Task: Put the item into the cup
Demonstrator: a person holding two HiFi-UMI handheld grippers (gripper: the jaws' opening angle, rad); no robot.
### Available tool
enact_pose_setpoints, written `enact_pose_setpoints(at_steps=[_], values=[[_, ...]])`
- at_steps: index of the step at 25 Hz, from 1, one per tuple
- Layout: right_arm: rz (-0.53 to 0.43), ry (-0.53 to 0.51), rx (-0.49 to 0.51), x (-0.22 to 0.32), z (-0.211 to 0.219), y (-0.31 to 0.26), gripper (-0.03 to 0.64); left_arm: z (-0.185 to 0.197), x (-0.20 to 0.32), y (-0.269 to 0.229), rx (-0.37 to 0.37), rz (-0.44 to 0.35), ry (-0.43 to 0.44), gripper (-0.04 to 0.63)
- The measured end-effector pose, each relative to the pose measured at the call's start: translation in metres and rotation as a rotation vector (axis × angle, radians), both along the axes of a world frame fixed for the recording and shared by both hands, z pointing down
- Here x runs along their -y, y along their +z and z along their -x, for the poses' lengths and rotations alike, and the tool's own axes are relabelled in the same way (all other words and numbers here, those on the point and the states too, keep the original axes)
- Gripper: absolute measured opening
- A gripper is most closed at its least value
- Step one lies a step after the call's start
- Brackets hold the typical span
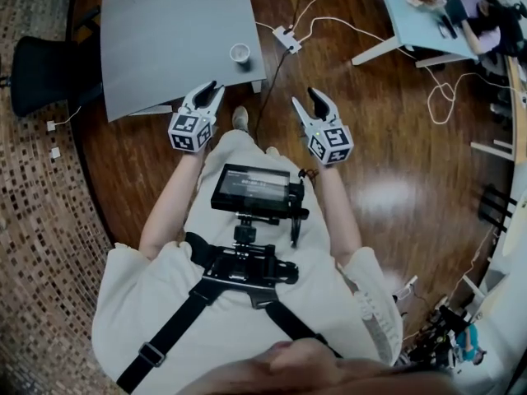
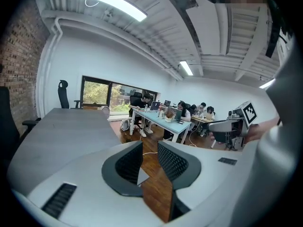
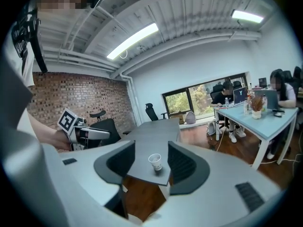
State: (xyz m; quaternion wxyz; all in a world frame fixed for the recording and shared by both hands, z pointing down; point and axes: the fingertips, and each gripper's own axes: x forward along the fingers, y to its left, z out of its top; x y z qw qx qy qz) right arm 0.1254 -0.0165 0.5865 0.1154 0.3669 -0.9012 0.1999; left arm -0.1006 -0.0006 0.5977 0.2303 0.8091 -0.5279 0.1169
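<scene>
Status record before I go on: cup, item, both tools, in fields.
cup: upright on the grey table, near its corner
item: not seen in any view
left tool: open, nothing between the jaws, held off the table
right tool: open, empty, cup framed between the jaws but far off
task stage: nothing picked up yet
</scene>
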Motion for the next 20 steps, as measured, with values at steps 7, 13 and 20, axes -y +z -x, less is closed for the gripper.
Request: enact_pose_setpoints(at_steps=[7,13,20], values=[[0.001,-0.041,-0.005,-0.049,-0.039,0.001,0.23,-0.034,-0.066,0.003,-0.019,0.018,-0.066,0.101],[0.0,-0.089,0.003,-0.08,-0.051,0.0,0.23,-0.041,-0.119,0.015,-0.038,0.042,-0.133,0.101],[-0.016,-0.141,0.008,-0.094,-0.051,0.001,0.23,-0.034,-0.152,0.011,-0.035,0.031,-0.221,0.101]])
